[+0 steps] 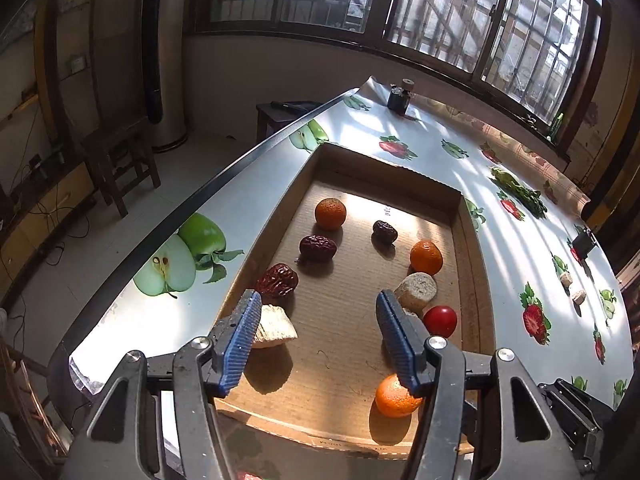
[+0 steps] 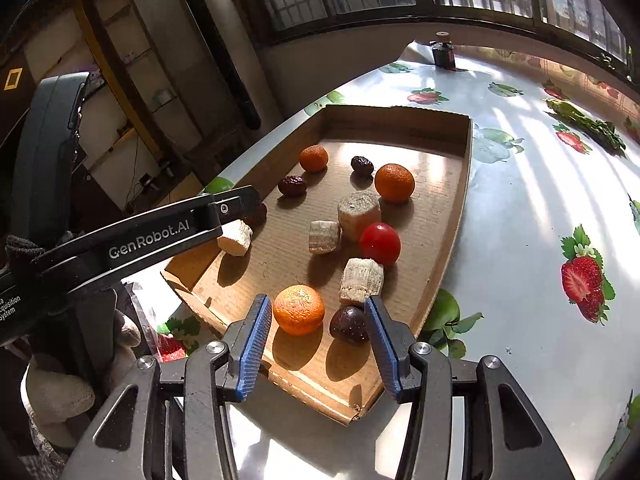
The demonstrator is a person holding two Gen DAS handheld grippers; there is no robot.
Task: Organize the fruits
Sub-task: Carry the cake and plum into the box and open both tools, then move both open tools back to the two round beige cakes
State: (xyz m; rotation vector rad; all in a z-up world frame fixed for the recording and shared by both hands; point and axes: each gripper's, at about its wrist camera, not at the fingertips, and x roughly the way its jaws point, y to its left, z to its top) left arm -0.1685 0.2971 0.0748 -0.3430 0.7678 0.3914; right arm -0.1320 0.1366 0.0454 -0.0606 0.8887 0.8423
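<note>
Your cardboard tray holds three oranges, dark dates, a red tomato and pale banana chunks. Your left gripper is spread, a banana chunk just beside its left pad. Your right gripper is spread around the nearest orange and a dark plum, near the tray's front edge. Bare tablecloth lies right.

Sun through the dark-framed barred windows on the far wall stripes my fruit-print glossy tablecloth, while a dark wooden stool stands on the pale tiled floor at my left.
</note>
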